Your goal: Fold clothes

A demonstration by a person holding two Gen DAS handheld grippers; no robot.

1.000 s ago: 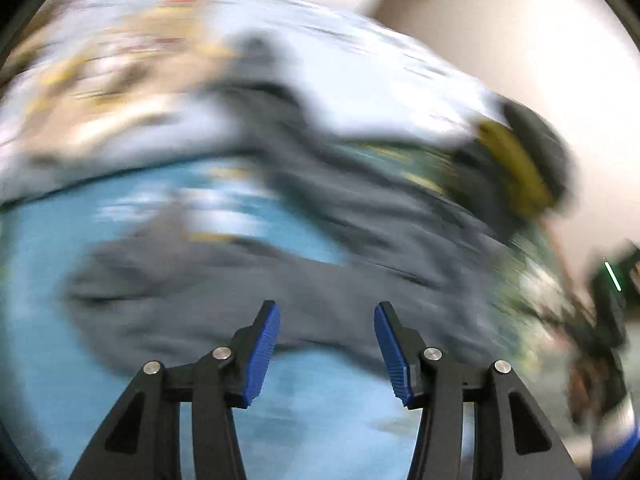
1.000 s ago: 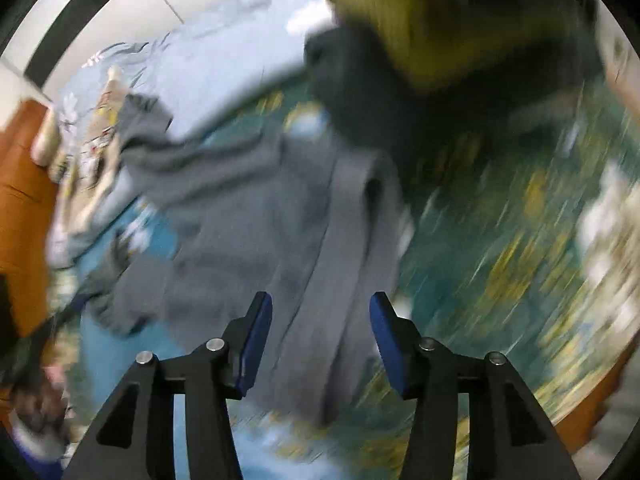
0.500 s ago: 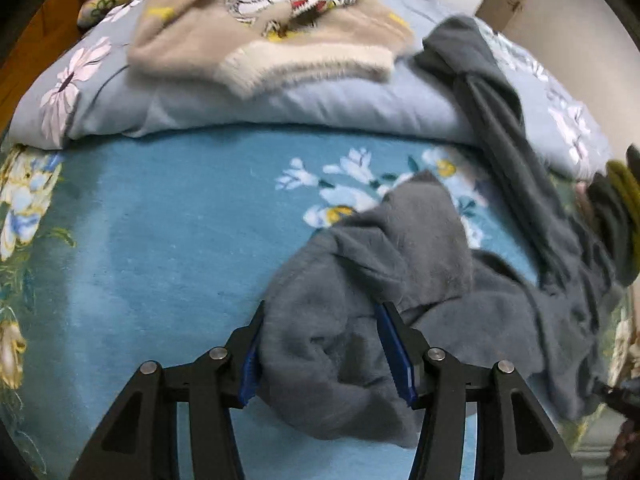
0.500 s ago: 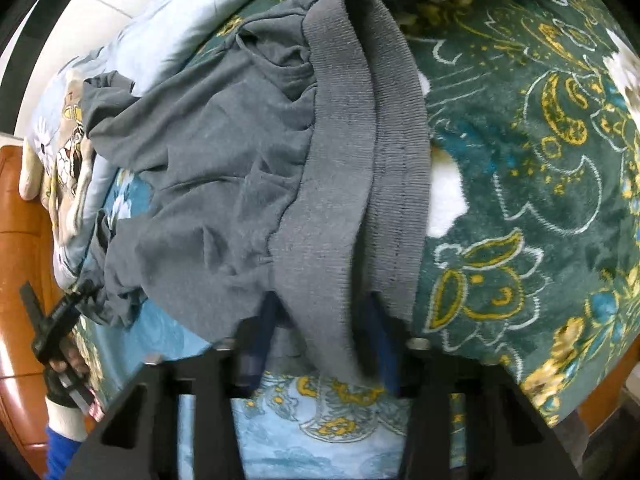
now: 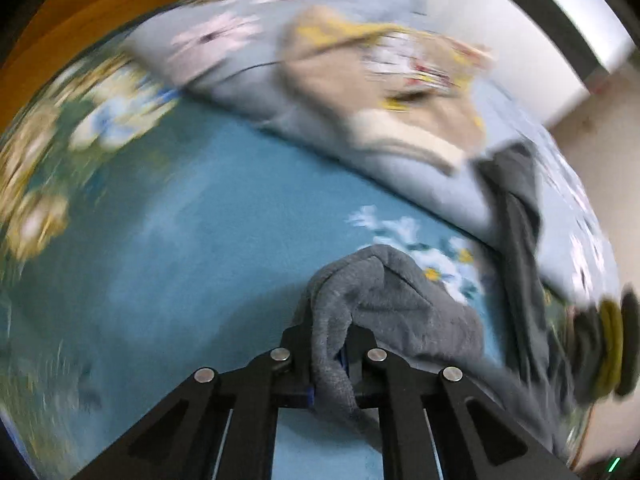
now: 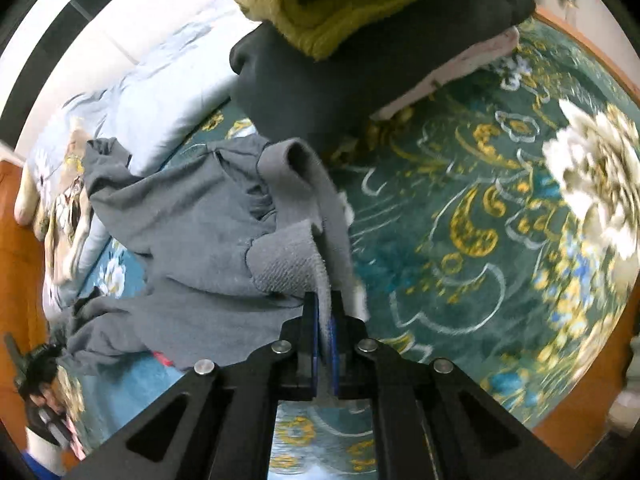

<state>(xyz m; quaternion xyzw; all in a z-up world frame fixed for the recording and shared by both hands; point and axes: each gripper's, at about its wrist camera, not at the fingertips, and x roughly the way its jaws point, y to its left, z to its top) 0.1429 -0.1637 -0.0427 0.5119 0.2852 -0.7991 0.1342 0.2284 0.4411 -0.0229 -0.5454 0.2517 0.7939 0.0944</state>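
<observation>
my left gripper (image 5: 330, 354) is closing on a bunched fold of the grey sweatshirt (image 6: 192, 232); my right gripper (image 6: 326, 322) is clamped on its ribbed hem. it lies crumpled on the floral blanket (image 6: 460, 220), beside the folded stack (image 6: 340, 52). i judge the thin pinch could slip when lifted. long axis unclear, roughly running between my grippers.

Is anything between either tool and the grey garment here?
Nothing visible. The left tool is closing on a bunched fold of the grey garment, and the right tool is shut on its ribbed band.
</observation>
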